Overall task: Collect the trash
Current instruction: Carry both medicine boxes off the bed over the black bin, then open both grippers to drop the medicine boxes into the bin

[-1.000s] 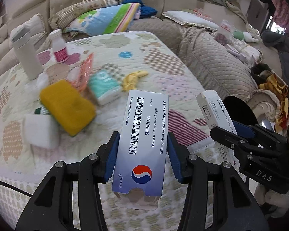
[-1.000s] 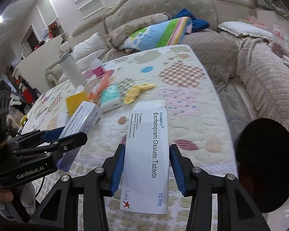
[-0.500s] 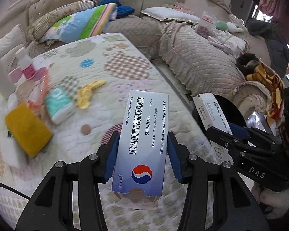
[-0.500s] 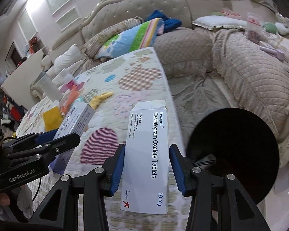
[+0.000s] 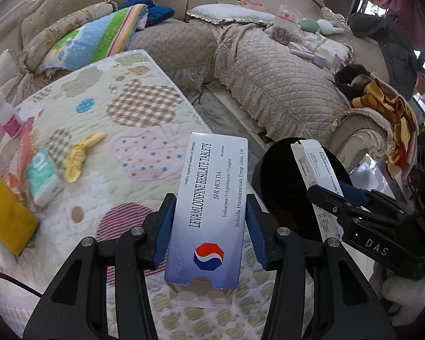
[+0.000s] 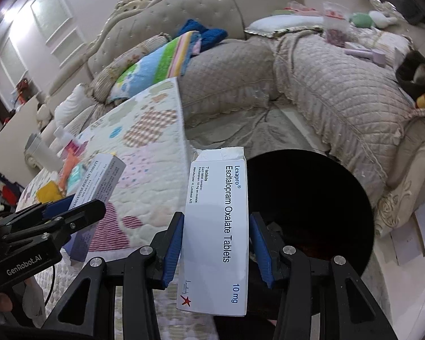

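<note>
Left wrist view: the left gripper has its two blue fingers pressed on one silver pill box, above the quilted surface beside one black bin.

Right wrist view: the right gripper squeezes one white pill box by that bin's edge.

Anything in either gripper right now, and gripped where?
Left gripper clamps the silver-blue Levamlodipine tablet carton across its long side edges, at the lower half. Right gripper likewise clamps the white Lexapro tablet carton across its long edges.
</note>
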Action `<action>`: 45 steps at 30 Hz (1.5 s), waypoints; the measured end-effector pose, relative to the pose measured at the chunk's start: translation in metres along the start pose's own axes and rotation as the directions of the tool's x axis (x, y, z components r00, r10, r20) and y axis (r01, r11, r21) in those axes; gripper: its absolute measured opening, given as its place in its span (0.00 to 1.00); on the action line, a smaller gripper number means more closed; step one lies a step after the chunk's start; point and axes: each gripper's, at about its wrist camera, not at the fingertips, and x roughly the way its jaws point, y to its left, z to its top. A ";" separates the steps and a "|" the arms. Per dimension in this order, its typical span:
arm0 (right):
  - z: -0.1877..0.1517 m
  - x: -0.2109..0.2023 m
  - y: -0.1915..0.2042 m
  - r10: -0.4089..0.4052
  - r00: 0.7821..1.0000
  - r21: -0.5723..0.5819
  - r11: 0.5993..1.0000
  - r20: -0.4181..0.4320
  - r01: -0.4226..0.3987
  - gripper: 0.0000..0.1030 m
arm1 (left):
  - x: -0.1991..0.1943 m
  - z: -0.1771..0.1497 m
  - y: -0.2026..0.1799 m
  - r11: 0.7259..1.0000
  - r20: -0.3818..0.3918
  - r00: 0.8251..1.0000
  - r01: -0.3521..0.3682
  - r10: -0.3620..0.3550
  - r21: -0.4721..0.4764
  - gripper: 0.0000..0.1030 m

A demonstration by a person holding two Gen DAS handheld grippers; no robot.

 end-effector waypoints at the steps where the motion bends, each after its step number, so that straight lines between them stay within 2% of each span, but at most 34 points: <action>1: 0.000 0.000 -0.004 -0.003 1.000 0.008 1.000 0.000 0.003 0.43 | 0.003 0.002 -0.003 1.000 -0.003 1.000 0.006 -0.006 0.001 0.45; 13: 0.003 0.009 -0.040 -0.054 0.998 0.076 0.996 -0.018 0.055 0.44 | 0.028 0.017 -0.028 0.990 -0.032 0.990 0.137 -0.138 -0.026 0.45; 22: 0.001 0.015 -0.058 -0.086 0.996 0.102 0.991 -0.036 0.089 0.43 | 0.038 0.019 -0.044 0.981 -0.044 0.981 0.190 -0.191 -0.024 0.45; 30: 0.000 0.016 -0.068 -0.105 0.994 0.131 0.985 -0.044 0.110 0.45 | 0.040 0.027 -0.051 0.964 -0.029 0.964 0.261 -0.263 -0.044 0.47; 33: 0.000 0.018 -0.070 -0.115 0.992 0.138 0.983 -0.053 0.121 0.47 | 0.039 0.027 -0.050 0.959 -0.016 0.959 0.281 -0.282 -0.042 0.56; 35: -0.001 0.019 -0.069 -0.112 0.992 0.143 0.982 -0.058 0.120 0.52 | 0.038 0.027 -0.048 0.954 -0.014 0.955 0.295 -0.296 -0.047 0.58; 37: -0.001 0.019 -0.069 -0.107 0.993 0.148 0.982 -0.059 0.114 0.58 | 0.038 0.027 -0.045 0.956 -0.018 0.957 0.290 -0.291 -0.047 0.58; 42: -0.002 0.020 -0.062 -0.090 0.994 0.138 0.986 -0.064 0.098 0.58 | 0.030 0.022 -0.027 0.969 0.001 0.970 0.243 -0.243 -0.052 0.58; 45: -0.001 0.022 -0.054 -0.078 0.995 0.128 0.988 -0.066 0.086 0.58 | 0.026 0.019 -0.007 0.982 0.007 0.983 0.181 -0.181 -0.057 0.58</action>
